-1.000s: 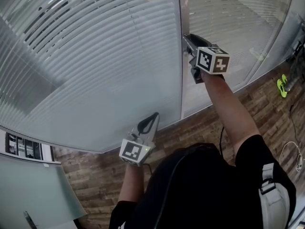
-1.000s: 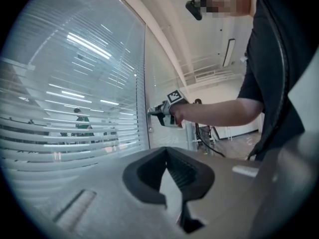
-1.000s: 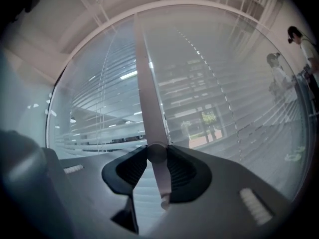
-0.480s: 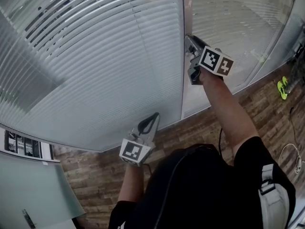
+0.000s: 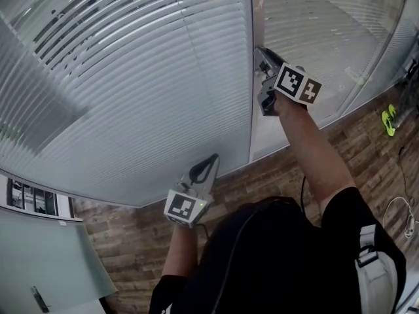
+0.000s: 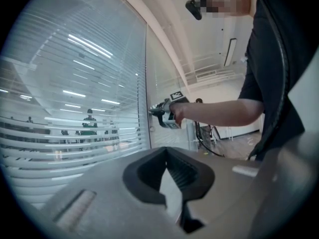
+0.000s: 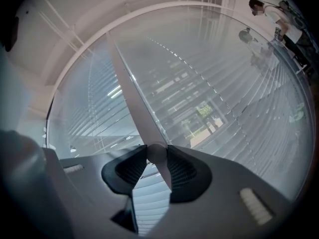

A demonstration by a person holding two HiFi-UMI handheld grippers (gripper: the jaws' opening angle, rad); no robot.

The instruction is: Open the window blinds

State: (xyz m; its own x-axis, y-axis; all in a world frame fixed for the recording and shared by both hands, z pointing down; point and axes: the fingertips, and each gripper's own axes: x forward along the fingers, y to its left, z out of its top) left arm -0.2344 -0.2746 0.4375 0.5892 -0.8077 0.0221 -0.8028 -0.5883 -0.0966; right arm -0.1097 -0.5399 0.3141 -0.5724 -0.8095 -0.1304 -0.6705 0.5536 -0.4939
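Observation:
Grey slatted blinds [image 5: 131,90] hang behind glass panes, their slats tilted nearly flat, with light showing between them higher up. A pale upright frame post [image 5: 253,12] divides the panes. My right gripper [image 5: 259,55] is raised to that post and shut on a small round blind knob [image 7: 156,156] that sits between its dark pads [image 7: 182,171]. From the left gripper view, the right gripper [image 6: 155,110] meets the post edge. My left gripper [image 5: 212,158] hangs lower, just short of the glass, jaws together and holding nothing.
A second pane with blinds [image 5: 314,25] lies right of the post. Brown wooden floor [image 5: 131,241] runs along the glass base. A green object [image 5: 389,118] and a white cable [image 5: 400,214] lie on the floor at right. A grey cabinet [image 5: 46,267] stands at lower left.
My right gripper has rolled about its own axis on the knob, so its marker cube now shows a different tilt. The left gripper has stayed put.

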